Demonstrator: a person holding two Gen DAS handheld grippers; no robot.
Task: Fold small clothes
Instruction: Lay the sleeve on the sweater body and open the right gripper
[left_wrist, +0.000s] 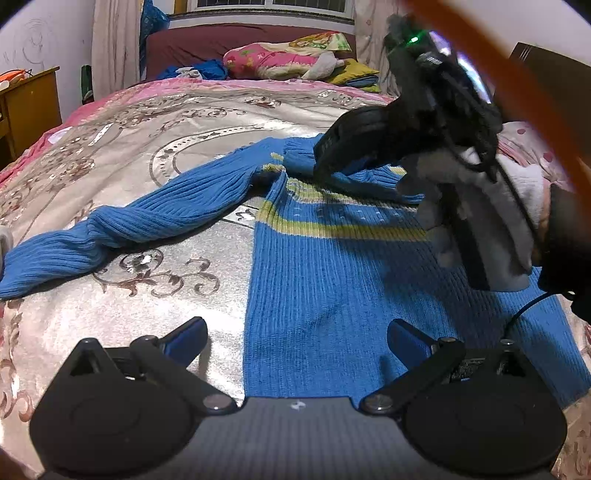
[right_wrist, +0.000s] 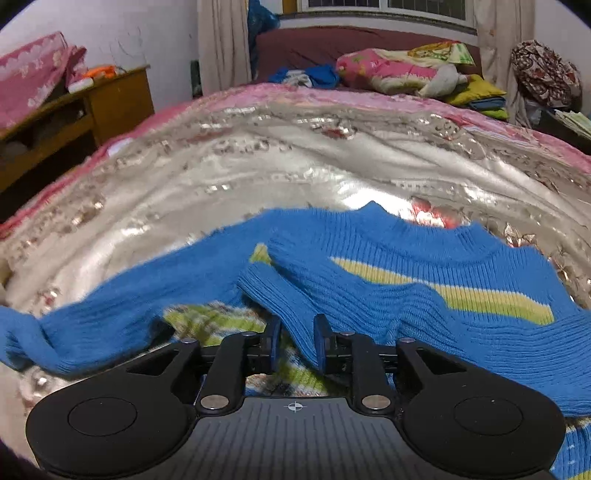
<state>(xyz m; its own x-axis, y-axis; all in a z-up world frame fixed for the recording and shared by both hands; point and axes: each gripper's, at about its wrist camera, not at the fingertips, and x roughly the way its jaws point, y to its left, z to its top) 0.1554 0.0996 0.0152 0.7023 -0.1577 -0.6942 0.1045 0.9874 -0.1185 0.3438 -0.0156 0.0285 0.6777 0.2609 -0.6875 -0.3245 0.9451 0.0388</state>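
A small blue ribbed sweater (left_wrist: 332, 280) with yellow-green stripes lies on the bed. Its left sleeve (left_wrist: 129, 221) stretches out to the left. My left gripper (left_wrist: 295, 341) is open and empty, low over the sweater's lower left edge. My right gripper (right_wrist: 297, 343) is shut on the cuff of the right sleeve (right_wrist: 280, 299) and holds it folded over the sweater's chest (right_wrist: 443, 280). The right gripper also shows in the left wrist view (left_wrist: 332, 162), held by a white-gloved hand (left_wrist: 480, 221) near the collar.
The bed has a shiny silver and pink floral bedspread (left_wrist: 147, 147). Pillows and a pile of clothes (left_wrist: 288, 59) lie at the headboard. A wooden bedside cabinet (right_wrist: 92, 107) stands at the left. An orange strap (left_wrist: 517, 92) crosses the upper right.
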